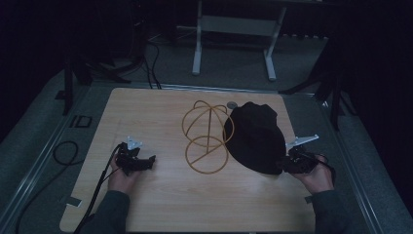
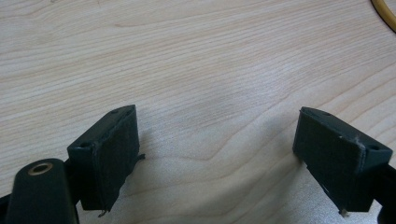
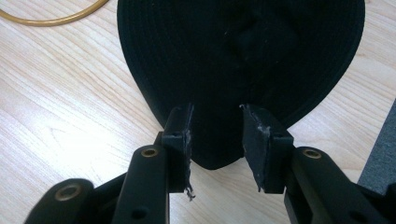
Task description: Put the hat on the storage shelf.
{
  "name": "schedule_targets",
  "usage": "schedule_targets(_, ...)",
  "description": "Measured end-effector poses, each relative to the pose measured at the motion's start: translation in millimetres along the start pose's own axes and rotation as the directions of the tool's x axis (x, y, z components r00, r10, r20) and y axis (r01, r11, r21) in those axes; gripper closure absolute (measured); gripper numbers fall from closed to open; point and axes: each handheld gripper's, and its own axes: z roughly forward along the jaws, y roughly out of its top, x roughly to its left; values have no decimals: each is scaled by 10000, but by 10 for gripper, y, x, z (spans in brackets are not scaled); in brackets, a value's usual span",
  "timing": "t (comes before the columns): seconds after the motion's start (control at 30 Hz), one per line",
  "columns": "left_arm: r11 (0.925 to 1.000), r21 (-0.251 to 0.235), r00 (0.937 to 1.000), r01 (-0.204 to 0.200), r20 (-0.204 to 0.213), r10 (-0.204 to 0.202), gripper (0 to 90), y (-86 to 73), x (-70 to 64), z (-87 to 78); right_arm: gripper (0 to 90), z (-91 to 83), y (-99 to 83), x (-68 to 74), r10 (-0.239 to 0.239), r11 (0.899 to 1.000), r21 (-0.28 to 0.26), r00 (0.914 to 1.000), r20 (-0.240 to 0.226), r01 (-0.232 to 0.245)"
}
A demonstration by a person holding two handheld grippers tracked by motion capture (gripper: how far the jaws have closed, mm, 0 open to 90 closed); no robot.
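Observation:
A black cap (image 1: 255,136) lies on the wooden table (image 1: 160,204), right of centre, its brim (image 3: 243,56) pointing toward my right gripper. Left of the cap stands a gold wire frame (image 1: 207,136) made of rings; parts of its wire show as an arc (image 3: 51,21) in the right gripper view and a curve (image 2: 385,14) in the left gripper view. My right gripper (image 1: 285,165) is at the brim's tip, and its jaws (image 3: 215,112) stand open on either side of that tip. My left gripper (image 1: 146,161) rests low over bare wood, wide open (image 2: 217,114) and empty.
A small round silver disc (image 1: 232,105) sits at the table's far edge behind the frame. Beyond the table stands a white desk frame (image 1: 197,44). Cables (image 1: 65,151) loop on the grey floor at the left. Dark stand legs (image 1: 331,92) flank the table's right side.

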Motion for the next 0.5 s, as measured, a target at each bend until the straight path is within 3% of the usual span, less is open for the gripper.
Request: schedule_targets(0.5, 10000, 3, 10000, 0, -1, 0, 148, 0, 0, 0, 609, 53, 245, -67, -116, 9946, 1031, 9998, -145, 131)
